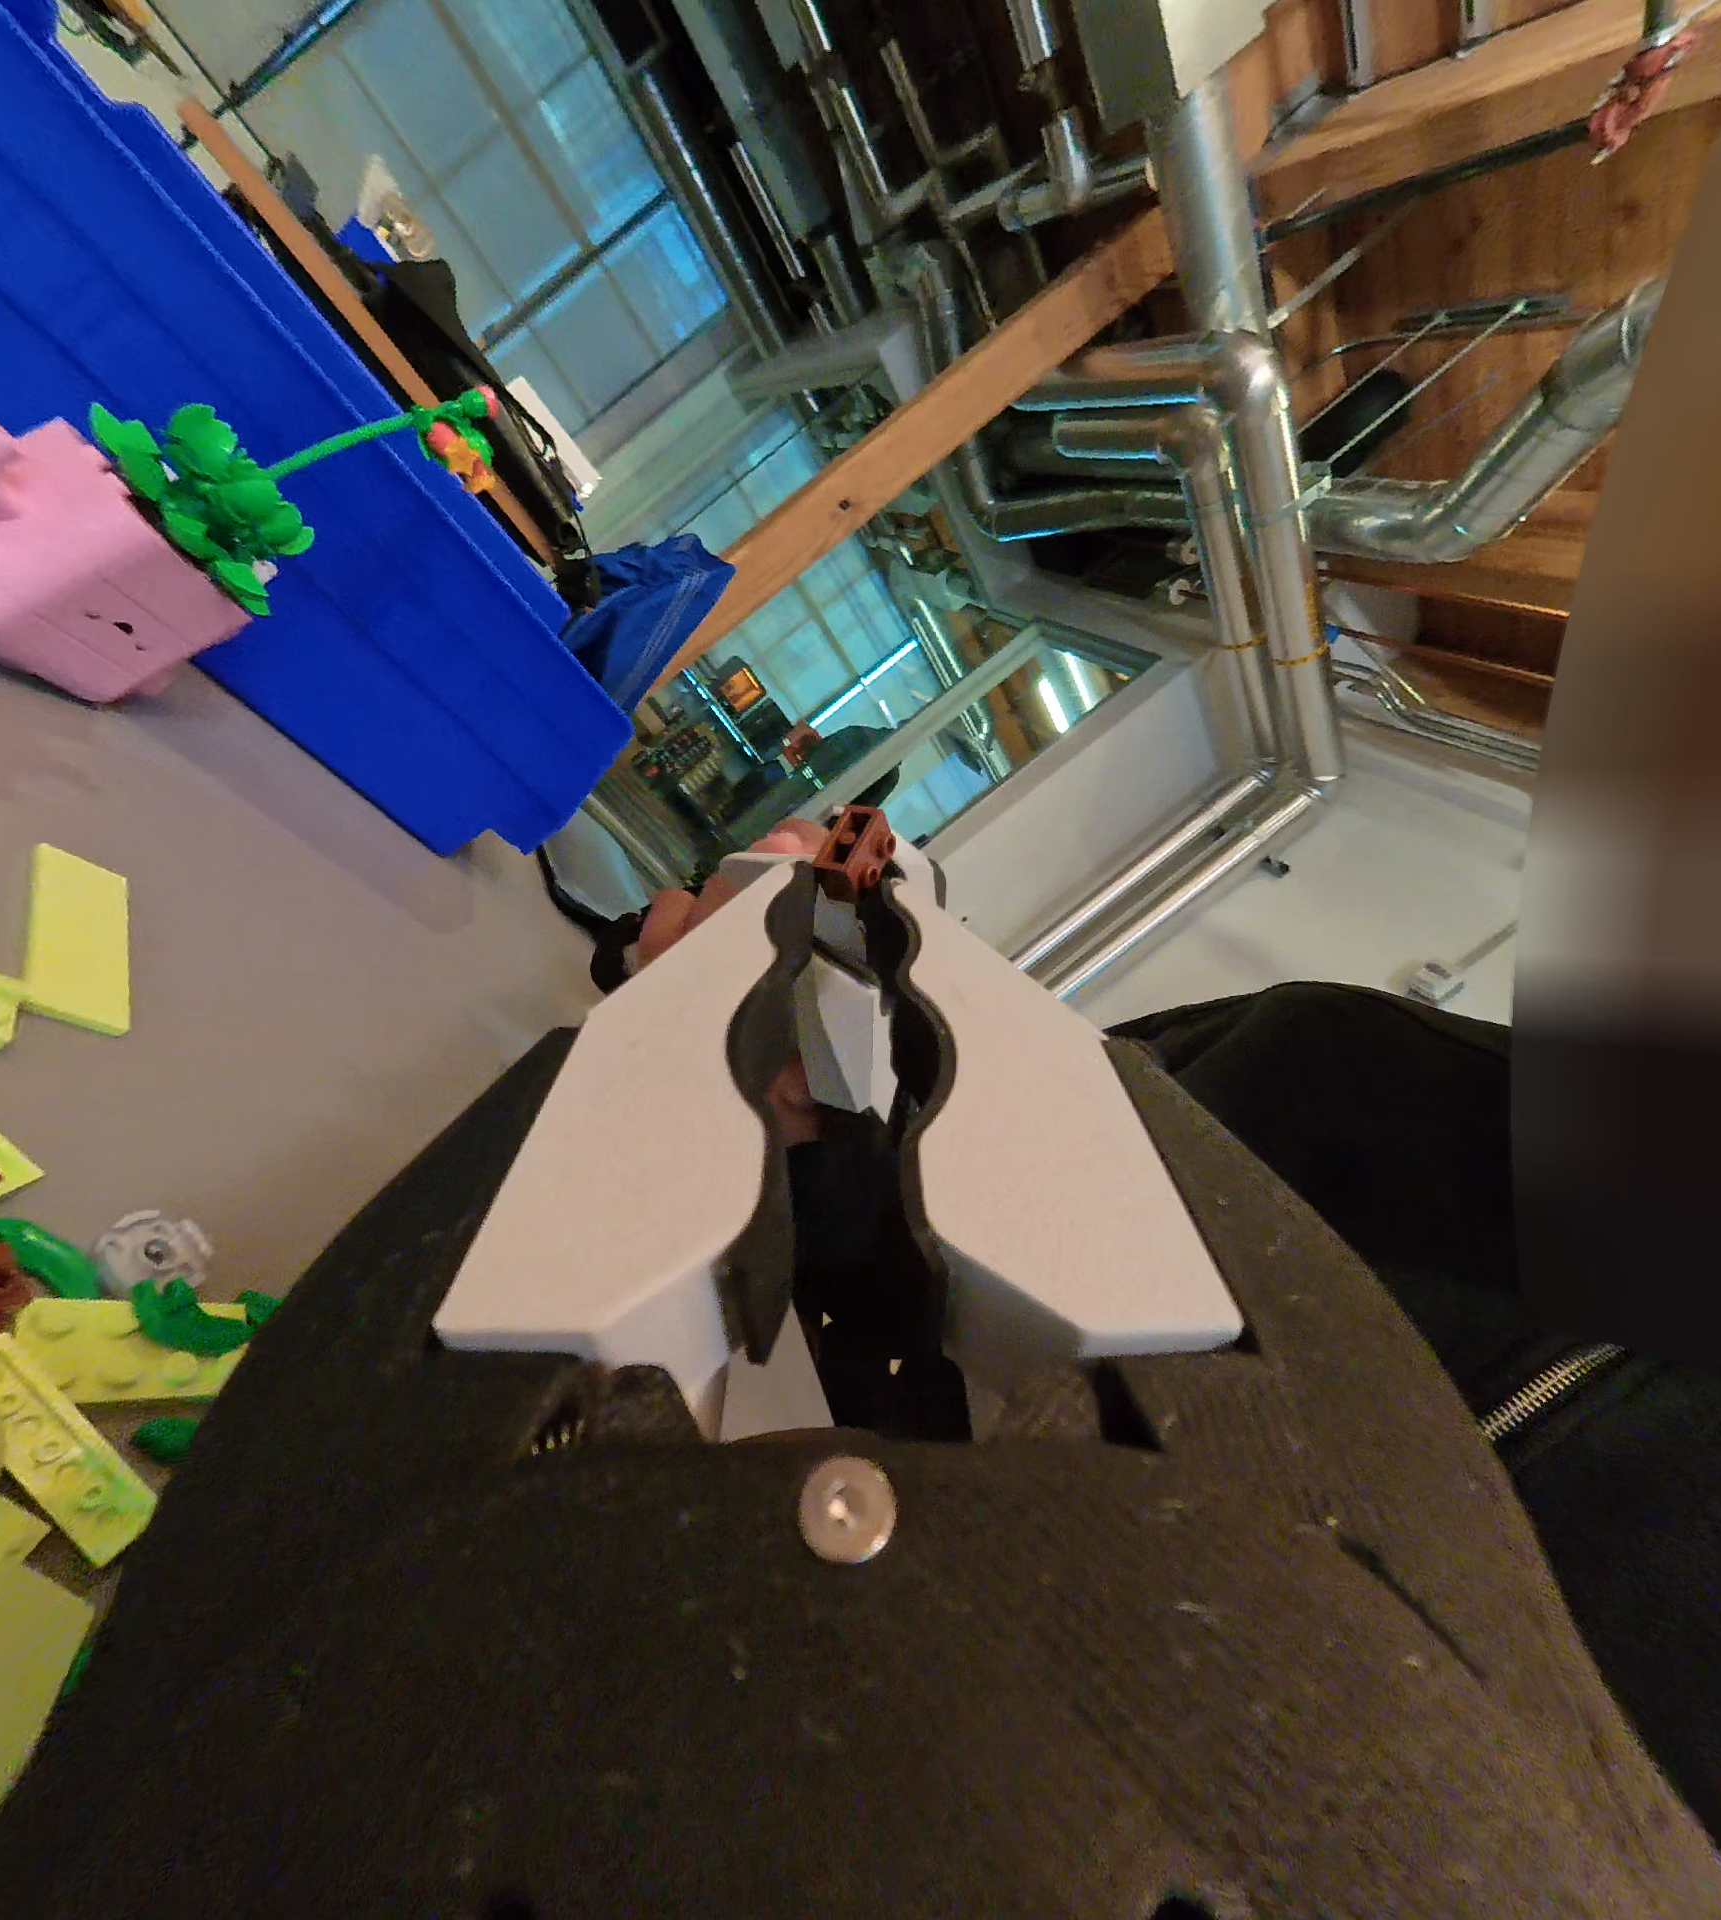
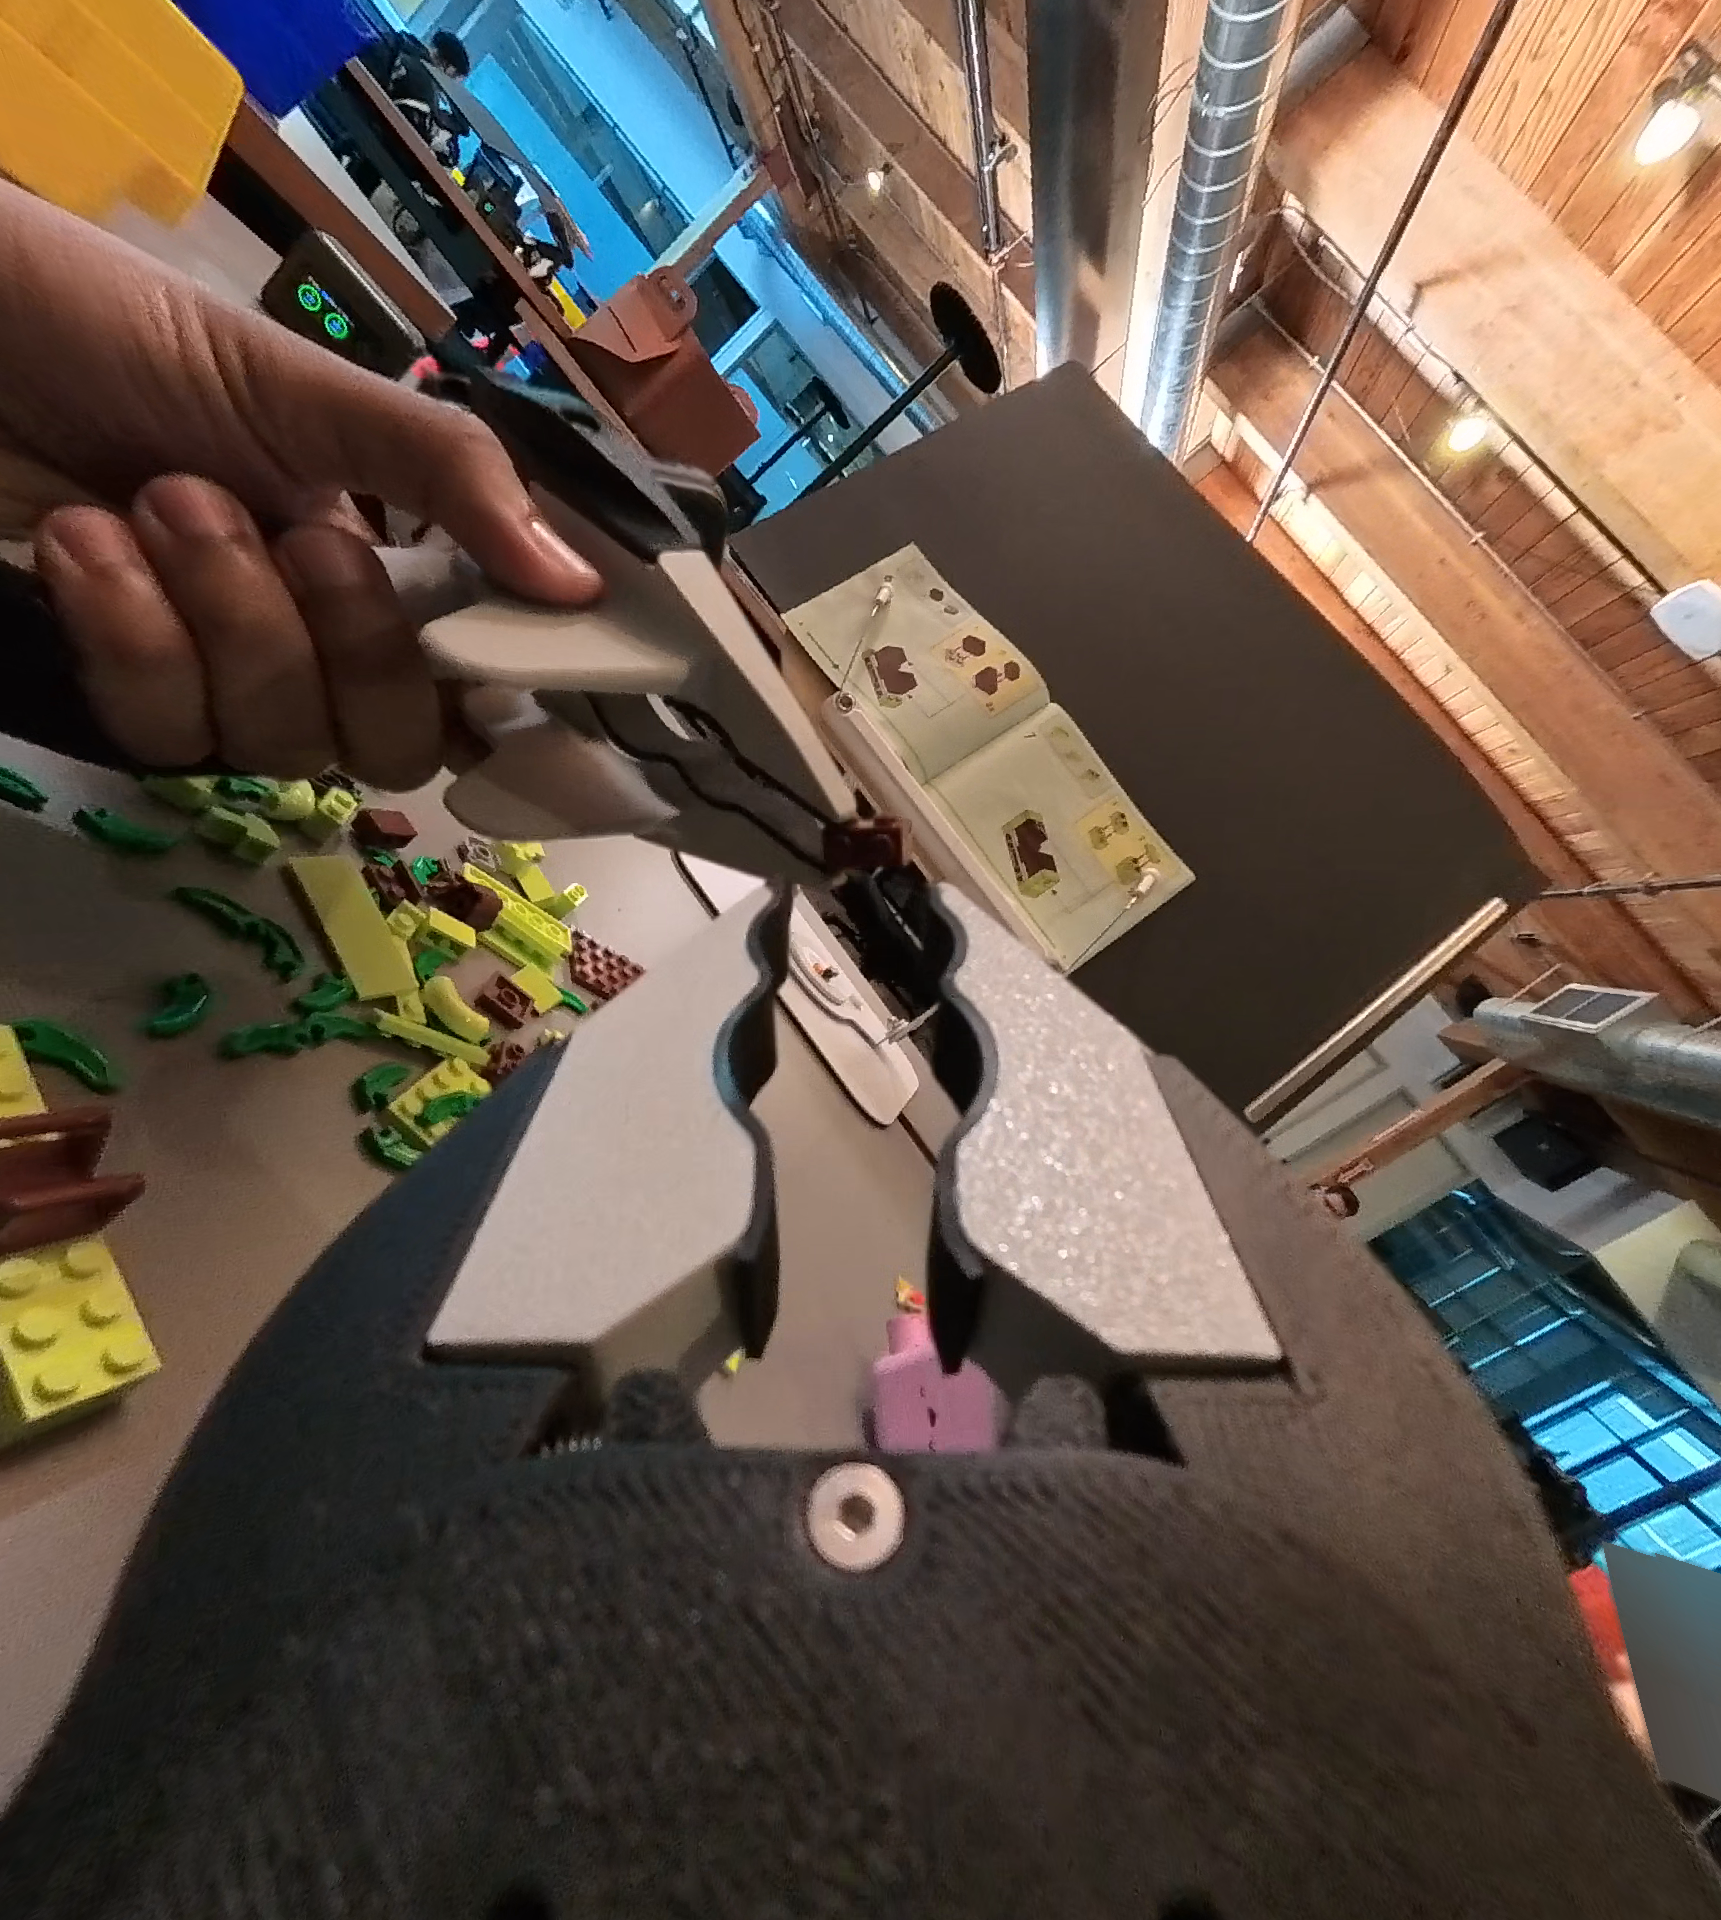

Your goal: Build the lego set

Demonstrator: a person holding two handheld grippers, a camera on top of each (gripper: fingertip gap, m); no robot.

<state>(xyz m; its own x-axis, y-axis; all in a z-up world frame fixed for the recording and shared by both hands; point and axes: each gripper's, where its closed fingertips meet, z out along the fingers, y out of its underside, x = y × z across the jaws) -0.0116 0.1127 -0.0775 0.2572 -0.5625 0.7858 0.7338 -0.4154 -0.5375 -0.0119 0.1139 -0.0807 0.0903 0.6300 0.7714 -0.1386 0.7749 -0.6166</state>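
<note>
Left wrist view: the left hand-held gripper [image 1: 851, 883] is raised off the counter [image 1: 243, 831] and tipped upward. Its fingers are closed on a small brown brick [image 1: 854, 852], pinched at the very tips with the studs exposed. Likely reason: it is held up in free air so the other tool can reach it or check it against the instructions. Behind the tips, part of the right hand-held gripper and a fingertip show. A pink pot [image 1: 56, 561] with green foliage and a flower stem stands beside a blue bin [image 1: 212, 416] towards the far edge of the counter; the bin's contents cannot be seen. Loose lime plates [image 1: 77, 935] and brown pieces lie along the near-left edge.

Right wrist view: the right hand-held gripper [image 2: 861, 925] is partly open and holds nothing. Its tips sit just below the brown brick, close to touching; contact cannot be confirmed. A hand [image 2: 212, 499] grips the left hand-held gripper, which enters from the left. The open instruction booklet [image 2: 991, 758] is propped on a dark board directly behind the brick, probably for comparison. Unsorted green, lime and brown parts [image 2: 399, 935] are spread on the counter; a lime-and-brown subassembly [image 2: 25, 1226] lies near its left edge. A yellow bin [image 2: 56, 94] stands at the far corner, contents hidden.

Judgement: early build, a handover or regrasp of the brick pending.
</note>
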